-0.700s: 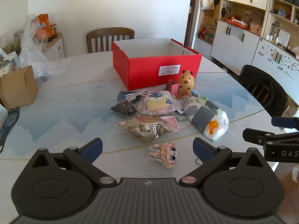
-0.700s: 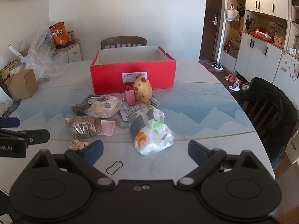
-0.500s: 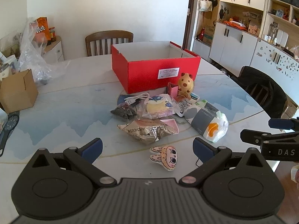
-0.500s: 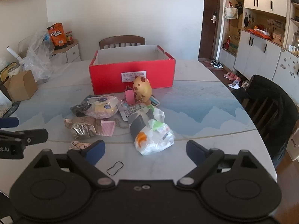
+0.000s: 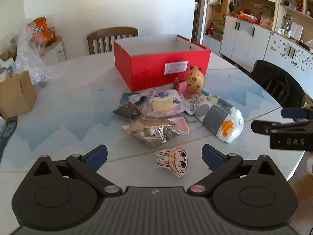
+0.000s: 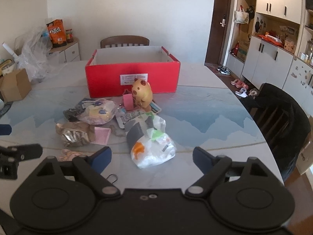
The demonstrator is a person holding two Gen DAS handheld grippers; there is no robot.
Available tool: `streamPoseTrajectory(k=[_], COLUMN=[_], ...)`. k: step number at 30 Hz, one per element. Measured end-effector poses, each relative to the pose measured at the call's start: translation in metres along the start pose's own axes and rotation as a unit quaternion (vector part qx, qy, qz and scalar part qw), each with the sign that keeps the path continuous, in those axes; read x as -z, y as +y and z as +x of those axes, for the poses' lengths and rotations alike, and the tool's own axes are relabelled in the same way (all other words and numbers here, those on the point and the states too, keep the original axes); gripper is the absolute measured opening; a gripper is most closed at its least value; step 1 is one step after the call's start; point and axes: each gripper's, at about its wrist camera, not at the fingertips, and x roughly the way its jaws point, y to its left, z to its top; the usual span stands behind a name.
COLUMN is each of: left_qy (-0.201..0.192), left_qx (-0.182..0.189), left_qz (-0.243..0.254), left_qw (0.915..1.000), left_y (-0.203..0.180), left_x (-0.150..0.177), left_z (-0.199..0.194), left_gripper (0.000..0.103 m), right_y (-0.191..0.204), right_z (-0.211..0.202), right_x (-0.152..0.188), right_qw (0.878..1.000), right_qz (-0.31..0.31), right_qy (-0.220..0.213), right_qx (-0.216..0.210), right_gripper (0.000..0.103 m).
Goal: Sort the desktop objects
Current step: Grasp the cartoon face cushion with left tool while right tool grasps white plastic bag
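Hiding behind right tongs [image 6: 151, 157]: bunny toy [image 6: 69, 154].

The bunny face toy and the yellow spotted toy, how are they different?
The bunny face toy lies flat, alone near the table edge; the yellow spotted toy stands upright by the red box. Bunny is pale and flattish; the spotted one is round and golden. Both are untouched.
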Motion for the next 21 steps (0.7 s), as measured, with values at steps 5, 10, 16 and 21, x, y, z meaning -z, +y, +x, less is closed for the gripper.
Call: streamPoseTrajectory(k=[5, 10, 16, 21], left_qy=[0.019, 0.048, 0.073, 0.089], left_qx=[-0.003, -0.017, -0.042, -0.054], left_qz=[-0.019, -0.030, -0.026, -0.034], left_qw=[0.9996, 0.9982, 0.9961, 0.9940], left_y=[-0.007, -0.018, -0.028, -0.033], left_x=[0.003, 0.007, 0.013, 0.013], left_z=[0.032, 0.062, 0.091, 0.099], left_gripper=[0.098, 0.089, 0.082, 0.064], right_y=[-0.012, -0.015, -0.016, -0.019], right_z=[0.042, 0.080, 0.118, 0.131], right_x=[-0.003, -0.008, -0.011, -0.013], right_qw=[0.999, 0.997, 0.991, 0.984], right_qz=[-0.014, -0.041, -0.082, -0.110], right_qy=[0.024, 0.039, 0.067, 0.078], right_qx=[-0.024, -0.055, -0.087, -0.119], right_gripper=[0.084, 0.085, 0.086, 0.075])
